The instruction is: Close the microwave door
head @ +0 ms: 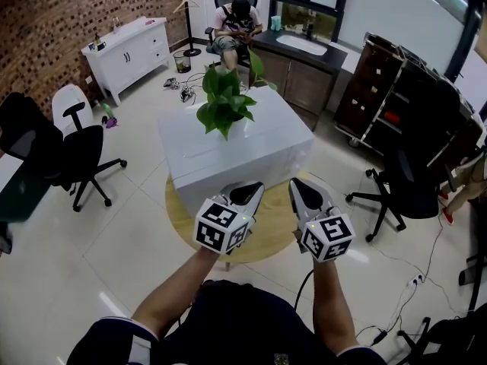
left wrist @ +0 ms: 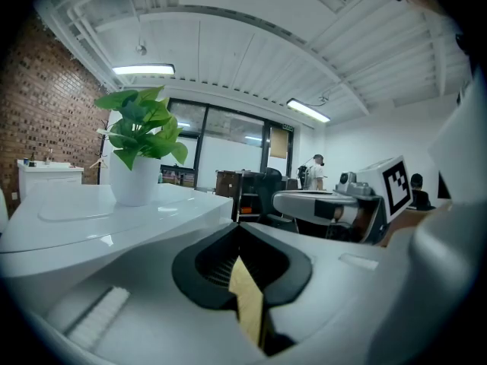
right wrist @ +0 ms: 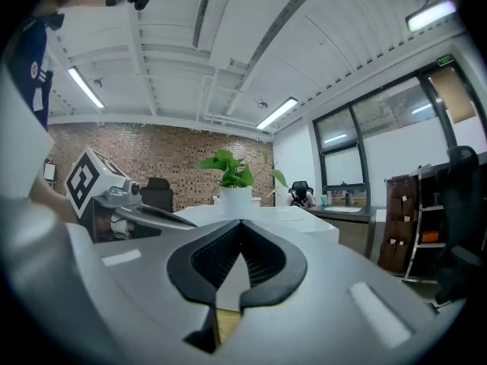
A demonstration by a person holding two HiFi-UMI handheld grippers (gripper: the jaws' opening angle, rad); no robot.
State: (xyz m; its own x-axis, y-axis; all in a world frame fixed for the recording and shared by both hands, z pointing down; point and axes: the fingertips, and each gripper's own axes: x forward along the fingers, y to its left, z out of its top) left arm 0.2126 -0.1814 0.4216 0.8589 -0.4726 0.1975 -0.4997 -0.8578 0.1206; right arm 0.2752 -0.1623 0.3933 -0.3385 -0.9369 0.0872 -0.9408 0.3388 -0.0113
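While both tools are held over the near edge of the tabletop, the round wooden table (head: 181,215) is seen mostly covered by the white microwave (head: 228,154), which is set on the far part of the top w/ its front face turned to the person. That face looks flat & flush w/ the body; the door can't be told apart from it. A potted plant (head: 224,105) is stood upright at about mid-top of the microwave. The left gripper (head: 257,186) & right gripper (head: 295,182) are pointed at the front face, side by side, just short of it. Both sets of jaws are brought together at the tips, w/ nothing clamped; only tabletop wood is seen through the slit lower down.
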